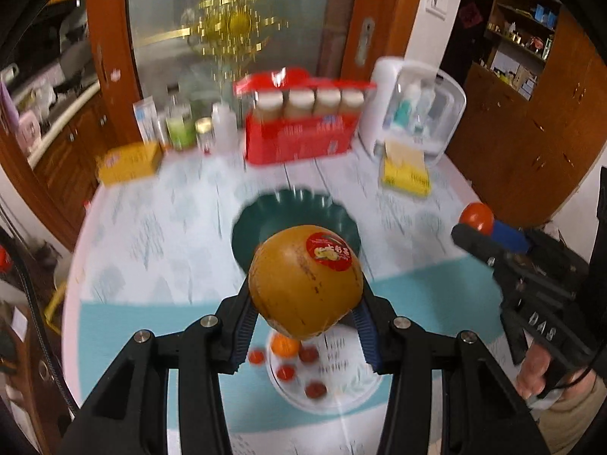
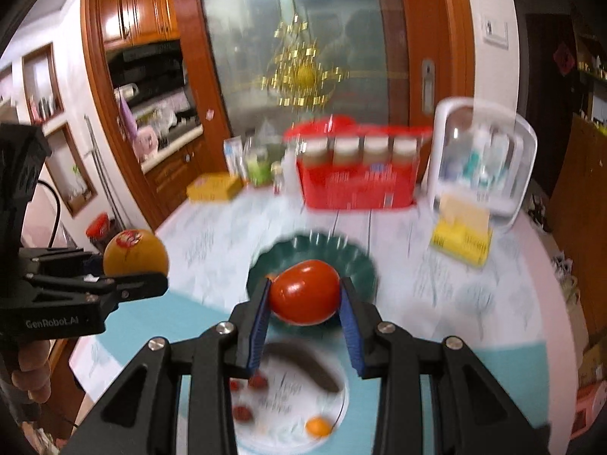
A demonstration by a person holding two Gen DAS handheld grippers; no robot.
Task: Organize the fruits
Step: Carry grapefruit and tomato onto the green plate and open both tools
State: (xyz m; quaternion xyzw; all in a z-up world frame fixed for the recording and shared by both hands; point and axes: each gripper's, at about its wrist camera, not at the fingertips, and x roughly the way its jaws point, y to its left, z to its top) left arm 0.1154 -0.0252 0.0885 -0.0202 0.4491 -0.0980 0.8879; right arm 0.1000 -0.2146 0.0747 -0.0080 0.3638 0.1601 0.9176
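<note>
Left gripper [image 1: 303, 314] clamped on a stickered yellow-brown fruit [image 1: 305, 282], right gripper [image 2: 305, 299] clamped on a tomato [image 2: 303, 291], both above the green dish [image 1: 246, 231] on the worktop [image 1: 151, 235]

We hold our left gripper [image 1: 303, 303] clamped on a pear [image 1: 305, 282], our right gripper [image 2: 305, 299] on a tomato [image 2: 304, 291].

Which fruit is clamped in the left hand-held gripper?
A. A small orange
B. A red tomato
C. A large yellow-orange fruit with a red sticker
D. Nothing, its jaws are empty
C: the left hand-held gripper presses its blue pads on the stickered yellow-orange fruit; the red tomato sits in the right hand-held gripper.
</note>
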